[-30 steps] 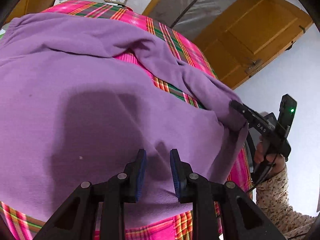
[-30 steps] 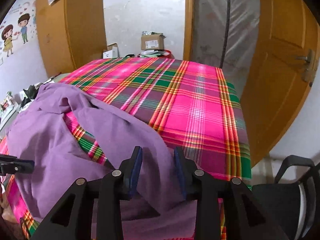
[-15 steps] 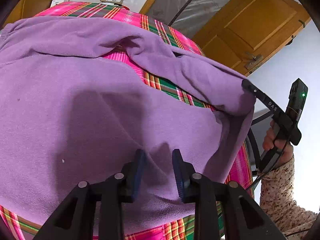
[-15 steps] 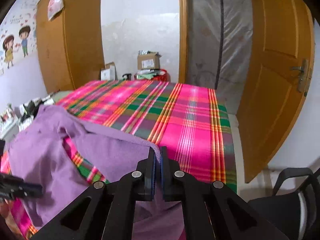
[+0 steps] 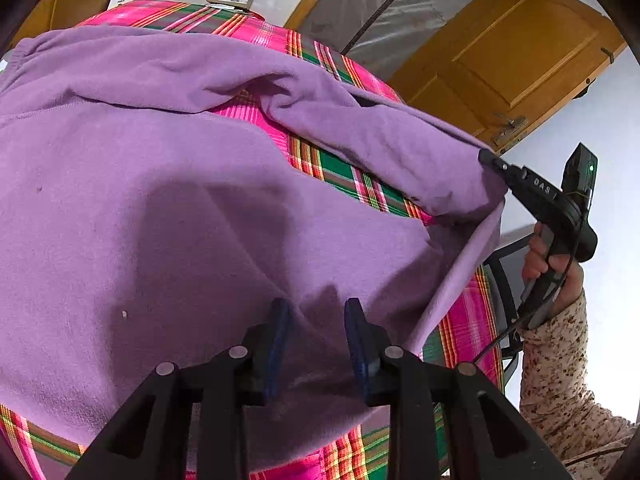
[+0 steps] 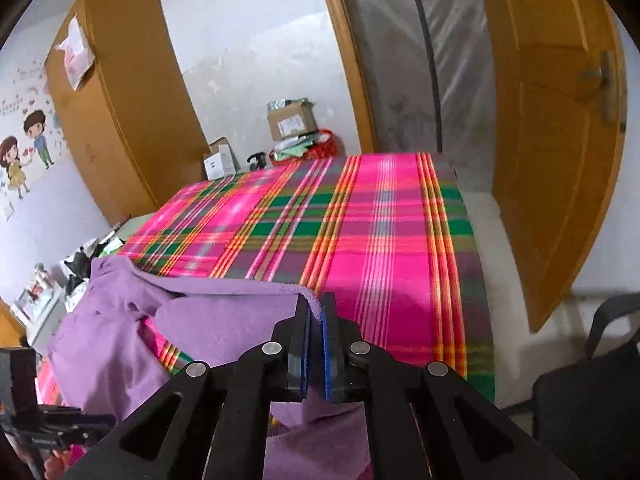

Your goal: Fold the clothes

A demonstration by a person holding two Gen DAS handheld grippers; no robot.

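The black two-finger left gripper [image 5: 318, 312] hangs with its blue-padded jaws spread apart. The black right gripper [image 6: 316, 312] has its jaws pinched together, its handle gripped by a hand [image 5: 550, 264] in a speckled beige sleeve [image 5: 560, 368].

Even, soft indoor light fills both fisheye views, whose edges curve strongly into black corners, while a dark shadow lies on the purple garment [image 5: 168, 184] just ahead of the left gripper [image 5: 316, 312], and the right wrist view is slightly blurred.
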